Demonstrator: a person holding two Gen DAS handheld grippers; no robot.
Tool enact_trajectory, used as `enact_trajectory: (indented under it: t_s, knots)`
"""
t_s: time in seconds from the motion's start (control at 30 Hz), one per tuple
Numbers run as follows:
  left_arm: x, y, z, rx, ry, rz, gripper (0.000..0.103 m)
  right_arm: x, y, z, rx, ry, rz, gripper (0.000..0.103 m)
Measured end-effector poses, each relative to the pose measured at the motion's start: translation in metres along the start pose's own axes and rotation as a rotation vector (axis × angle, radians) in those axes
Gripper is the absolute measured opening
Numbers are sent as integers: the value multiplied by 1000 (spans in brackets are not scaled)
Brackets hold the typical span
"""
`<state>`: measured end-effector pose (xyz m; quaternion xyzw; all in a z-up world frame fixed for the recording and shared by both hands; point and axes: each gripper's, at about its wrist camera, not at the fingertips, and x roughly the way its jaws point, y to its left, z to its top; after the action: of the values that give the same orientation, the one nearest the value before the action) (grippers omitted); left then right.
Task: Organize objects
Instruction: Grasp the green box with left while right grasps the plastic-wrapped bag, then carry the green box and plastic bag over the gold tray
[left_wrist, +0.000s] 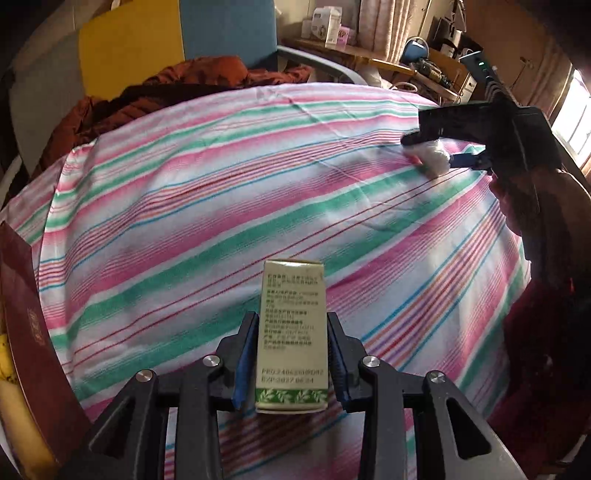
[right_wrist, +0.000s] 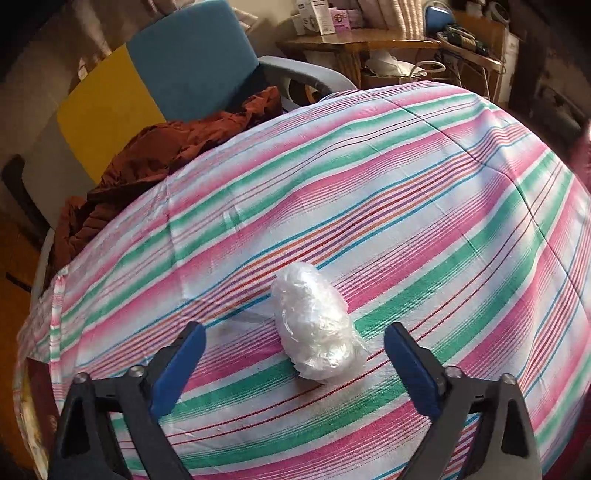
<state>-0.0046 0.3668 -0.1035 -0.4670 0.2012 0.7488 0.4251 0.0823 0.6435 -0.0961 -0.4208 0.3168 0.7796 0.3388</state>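
Striped cloth (left_wrist: 258, 206) in pink, green and white covered the table in both views.

Left wrist view: left gripper (left_wrist: 291, 363) was clenched on a small pale-green printed carton (left_wrist: 291, 332), blue pads pressed against its two long sides, carton pointing forward along the fingers above the near part of the cloth. PRD/EXP print was visible near its lower end, with a leaf band below that. Only this view showed the carton. It also showed a dark red box (left_wrist: 33, 350) at the table's left edge with something yellow beside it, too cut off to identify. The right gripper (left_wrist: 430, 147) appeared near the far right edge, fingers either side of a white plastic-wrapped bundle (left_wrist: 436, 157); a hand (left_wrist: 546, 206) held its handle.

Right wrist view: right gripper (right_wrist: 295, 354) was released, blue-padded fingers (right_wrist: 177, 365) spread wide. The plastic-wrapped bundle (right_wrist: 317, 339) lay on the cloth (right_wrist: 406, 206) between them, clear of both pads. Crinkled clear film, contents not discernible. Neither the carton nor the left gripper showed here.

Both views: a rust-brown garment (right_wrist: 155, 162) was heaped at the far left edge of the table, with a blue-and-yellow chair (right_wrist: 184, 55) behind it and a cluttered wooden shelf (right_wrist: 369, 42) further back.
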Motion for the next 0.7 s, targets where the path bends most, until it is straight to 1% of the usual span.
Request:
enact_trajectory:
  t_s: [0.03, 0.07, 0.1, 0.13, 0.17, 0.23, 0.33, 0.4, 0.47, 0.53, 0.6, 0.7]
  knots:
    - [-1, 3, -2, -13, -13, -9, 35, 5, 1, -2, -15, 22, -15, 60]
    - [0, 6, -2, -29, -28, -23, 35, 10, 1, -3, -24, 45, -32, 46]
    - [-1, 10, -4, -45, -42, -43, 35, 11, 1, -4, -40, 49, -61, 38]
    - [0, 14, -5, -64, -54, -65, 35, 8, -3, -7, -45, 44, -61, 35]
    - [0, 17, -5, -82, -61, -84, 35, 7, -6, -7, -32, 46, -34, 35]
    - [1, 25, -6, -124, -71, -130, 35, 7, -6, -7, -27, 54, -19, 35]
    - [1, 32, -8, -159, -80, -174, 35, 0, 9, -9, -74, 58, 131, 35]
    - [1, 32, -9, -173, -87, -186, 35, 5, 29, -16, -153, 109, 209, 35]
    - [0, 33, -11, -190, -93, -194, 35, 12, 54, -28, -280, 153, 219, 35]
    - [0, 34, -12, -202, -97, -203, 35, 11, 71, -40, -372, 170, 231, 35]
    - [0, 33, -12, -200, -95, -201, 35, 14, 78, -43, -419, 175, 240, 35]
    - [-1, 28, -13, -171, -96, -171, 35, 16, 82, -43, -452, 174, 214, 35]
